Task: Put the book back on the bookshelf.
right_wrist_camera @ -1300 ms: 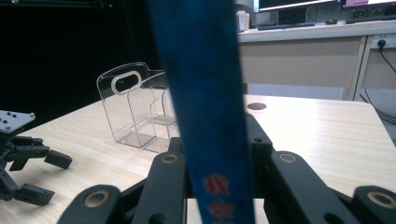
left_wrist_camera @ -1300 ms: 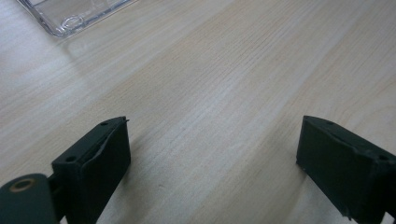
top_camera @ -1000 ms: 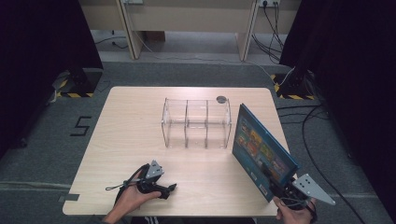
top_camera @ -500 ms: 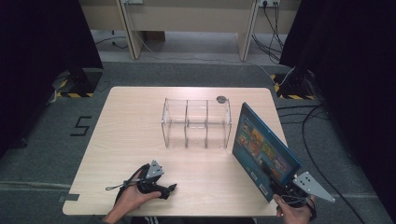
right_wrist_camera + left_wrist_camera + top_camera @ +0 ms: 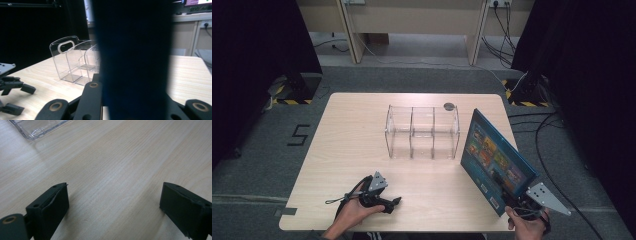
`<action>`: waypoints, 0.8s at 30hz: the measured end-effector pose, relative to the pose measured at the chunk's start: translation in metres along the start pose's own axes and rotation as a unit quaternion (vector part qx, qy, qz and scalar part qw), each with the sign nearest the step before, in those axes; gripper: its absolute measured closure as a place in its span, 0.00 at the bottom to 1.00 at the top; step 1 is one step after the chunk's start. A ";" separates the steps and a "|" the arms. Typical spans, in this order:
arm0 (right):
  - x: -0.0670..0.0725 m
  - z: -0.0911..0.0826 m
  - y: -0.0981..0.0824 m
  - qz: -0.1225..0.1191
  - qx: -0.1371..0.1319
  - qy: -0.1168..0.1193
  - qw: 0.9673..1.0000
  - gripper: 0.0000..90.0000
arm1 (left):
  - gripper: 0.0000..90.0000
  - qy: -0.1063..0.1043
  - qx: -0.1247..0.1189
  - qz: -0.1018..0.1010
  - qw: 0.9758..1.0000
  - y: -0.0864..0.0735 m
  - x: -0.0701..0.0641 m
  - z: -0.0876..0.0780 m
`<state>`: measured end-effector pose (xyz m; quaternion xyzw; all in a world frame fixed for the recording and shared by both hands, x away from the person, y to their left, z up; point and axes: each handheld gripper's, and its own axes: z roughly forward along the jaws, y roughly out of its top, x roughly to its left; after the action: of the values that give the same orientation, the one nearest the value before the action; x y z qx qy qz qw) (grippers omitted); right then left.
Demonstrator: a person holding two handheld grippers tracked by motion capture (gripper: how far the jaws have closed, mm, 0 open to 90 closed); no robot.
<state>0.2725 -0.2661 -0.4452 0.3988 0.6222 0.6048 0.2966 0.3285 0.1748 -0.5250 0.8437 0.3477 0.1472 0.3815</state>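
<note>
A blue picture book (image 5: 497,157) stands tilted on its edge at the table's front right, with my right gripper (image 5: 512,200) shut on its lower corner. In the right gripper view the dark book (image 5: 132,50) sits between the jaws, which have just been closing on it. A clear three-compartment organizer (image 5: 422,131) stands mid-table, left of the book. My left gripper (image 5: 392,205) rests on the table near the front edge. Its jaws are open in the left gripper view (image 5: 113,202), with bare wood between them.
A small dark round object (image 5: 448,106) lies behind the organizer. The wooden table (image 5: 352,130) has bare room to the left and in front of the organizer. A hand holds each gripper at the front edge. Cables lie on the floor at the right.
</note>
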 end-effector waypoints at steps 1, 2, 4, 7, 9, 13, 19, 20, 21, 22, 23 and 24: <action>0.000 0.000 0.000 -0.005 -0.001 -0.003 1.000 0.89 | 0.09 0.000 0.000 0.000 1.000 0.000 0.000 0.000; 0.000 0.000 0.000 -0.005 -0.003 -0.005 1.000 0.89 | 0.09 0.000 0.000 0.000 1.000 0.000 0.000 0.000; 0.001 0.000 0.000 -0.007 -0.006 -0.008 1.000 0.90 | 0.09 0.000 0.000 0.000 1.000 0.000 0.000 0.000; 0.001 0.000 0.000 -0.007 -0.014 -0.008 1.000 0.91 | 0.09 0.000 0.000 0.000 1.000 0.000 0.000 0.000; 0.001 -0.001 0.001 -0.002 -0.019 -0.004 1.000 0.92 | 0.09 0.000 0.000 0.000 1.000 0.000 0.000 0.000; 0.003 -0.002 0.004 0.000 -0.026 -0.001 1.000 0.92 | 0.09 0.000 0.000 0.001 1.000 0.000 0.000 0.000; 0.010 -0.001 0.008 -0.034 -0.026 0.003 0.999 0.92 | 0.09 0.000 0.000 0.001 1.000 0.000 0.000 0.000; 0.012 0.000 0.008 -0.035 -0.026 0.003 0.999 0.92 | 0.09 0.000 0.000 0.001 1.000 0.000 0.000 0.000; 0.012 0.000 0.008 -0.036 -0.026 0.004 0.999 0.92 | 0.09 0.000 0.000 0.001 1.000 0.000 0.000 0.000; 0.013 0.001 0.009 -0.036 -0.026 0.005 0.999 0.92 | 0.09 0.000 0.000 0.001 1.000 0.000 0.000 0.000; 0.013 0.001 0.009 -0.033 -0.025 0.007 0.999 0.92 | 0.09 0.000 0.000 0.001 1.000 0.000 0.000 0.000; 0.014 0.001 0.009 -0.029 -0.027 0.009 0.999 0.92 | 0.09 0.000 0.000 0.001 1.000 0.000 0.000 0.000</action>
<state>0.2676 -0.2538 -0.4346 0.3672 0.6199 0.6159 0.3186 0.3287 0.1748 -0.5249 0.8440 0.3470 0.1475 0.3815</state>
